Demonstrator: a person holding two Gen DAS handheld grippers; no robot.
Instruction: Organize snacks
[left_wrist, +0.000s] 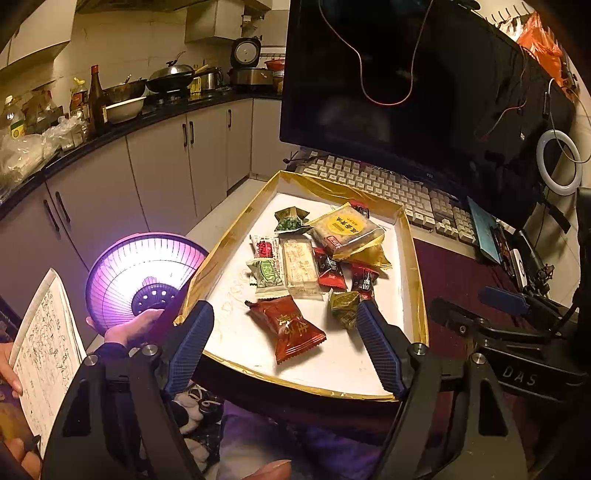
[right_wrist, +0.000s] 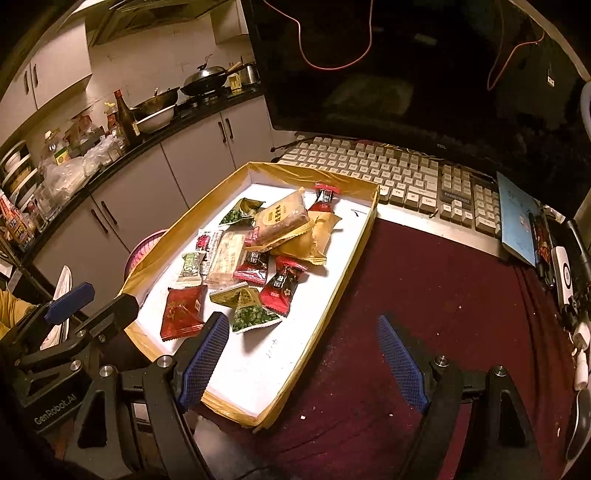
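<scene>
Both grippers, left gripper (left_wrist: 284, 347) and right gripper (right_wrist: 303, 358), hang with fingers spread, empty; take the red packet (left_wrist: 286, 328) (lower centre) squarely across its middle, clear of the tray (left_wrist: 419, 295) wall.

The left gripper (left_wrist: 284, 332) has its jaws wide apart and holds nothing (its blue pads (left_wrist: 190, 347) are bare). The right gripper (right_wrist: 303, 360) is the same, spread and empty.

"GenRobot.AI" reads along the left gripper's body (right_wrist: 55, 410) at lower left. "DAS" shows on the right gripper's body (left_wrist: 521, 376), and "TCL" sits on the monitor bezel (right_wrist: 441, 146).
</scene>
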